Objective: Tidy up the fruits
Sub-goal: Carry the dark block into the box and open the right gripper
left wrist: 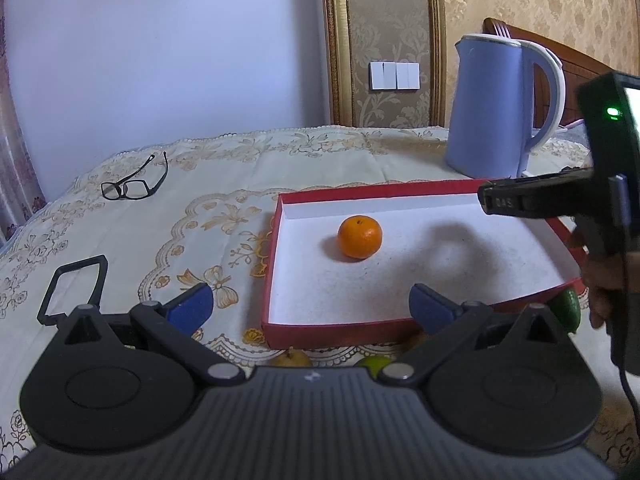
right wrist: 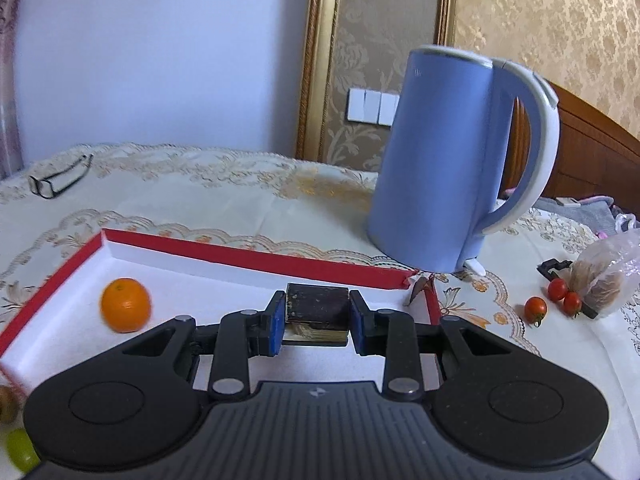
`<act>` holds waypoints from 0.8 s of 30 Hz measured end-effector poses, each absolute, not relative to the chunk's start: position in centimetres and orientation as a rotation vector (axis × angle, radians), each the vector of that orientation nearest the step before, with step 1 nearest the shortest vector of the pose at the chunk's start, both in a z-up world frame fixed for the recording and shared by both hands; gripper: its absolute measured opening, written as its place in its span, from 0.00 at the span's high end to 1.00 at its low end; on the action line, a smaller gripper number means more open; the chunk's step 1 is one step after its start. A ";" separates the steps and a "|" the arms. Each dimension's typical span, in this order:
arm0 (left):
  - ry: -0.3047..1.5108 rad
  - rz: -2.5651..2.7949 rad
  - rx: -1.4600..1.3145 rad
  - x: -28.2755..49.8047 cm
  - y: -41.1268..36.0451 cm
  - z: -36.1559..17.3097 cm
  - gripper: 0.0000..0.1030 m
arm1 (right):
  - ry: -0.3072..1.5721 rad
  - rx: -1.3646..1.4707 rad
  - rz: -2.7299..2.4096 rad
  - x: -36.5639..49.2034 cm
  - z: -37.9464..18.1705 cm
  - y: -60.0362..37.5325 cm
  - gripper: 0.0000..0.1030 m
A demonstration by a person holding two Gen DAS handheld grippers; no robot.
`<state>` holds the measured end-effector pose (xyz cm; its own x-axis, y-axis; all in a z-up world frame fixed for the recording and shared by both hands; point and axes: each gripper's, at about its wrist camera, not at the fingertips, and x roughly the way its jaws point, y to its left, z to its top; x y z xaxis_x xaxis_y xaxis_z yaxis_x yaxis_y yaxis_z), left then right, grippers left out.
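Right hand-held gripper (right wrist: 316, 322) pinching a dark brown square block (right wrist: 317, 307) over the red-rimmed white cardboard tray (right wrist: 256, 258), round orange (right wrist: 125, 305) at nine o'clock; left hand-held gripper (left wrist: 310, 306) spread, empty; next: probably set down.

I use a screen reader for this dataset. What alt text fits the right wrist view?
The right gripper is shut on a dark square block above a red-rimmed white tray holding one orange. Behind stands a blue kettle; cherry tomatoes lie to the right.
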<state>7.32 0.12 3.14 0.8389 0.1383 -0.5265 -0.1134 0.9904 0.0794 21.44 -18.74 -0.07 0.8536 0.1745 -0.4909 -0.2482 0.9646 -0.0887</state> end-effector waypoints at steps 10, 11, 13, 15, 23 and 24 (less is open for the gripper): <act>0.571 0.133 0.044 7.4 0.4 2.7 0.00 | 0.569 -0.152 0.171 24.1 -1.4 -19.0 0.70; 0.572 0.133 0.042 7.4 0.4 2.7 0.00 | 0.571 -0.153 0.167 24.2 -1.4 -19.0 0.70; 0.572 0.130 0.039 7.4 0.5 2.7 0.00 | 0.579 -0.158 0.162 24.4 -1.6 -18.9 0.69; 0.571 0.131 0.039 7.3 0.6 2.7 0.00 | 0.586 -0.164 0.154 24.6 -1.7 -18.8 0.69; 0.576 0.140 0.028 6.8 1.0 2.8 0.00 | 0.591 -0.160 0.143 24.5 -1.9 -18.8 0.69; 0.577 0.139 0.019 6.6 1.3 2.9 0.00 | 0.588 -0.157 0.144 24.3 -1.8 -18.8 0.69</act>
<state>6.65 1.29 2.89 0.8291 0.1360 -0.5423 -0.1254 0.9905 0.0567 24.34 -18.80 -1.80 0.8228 0.0897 -0.5612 -0.1792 0.9780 -0.1065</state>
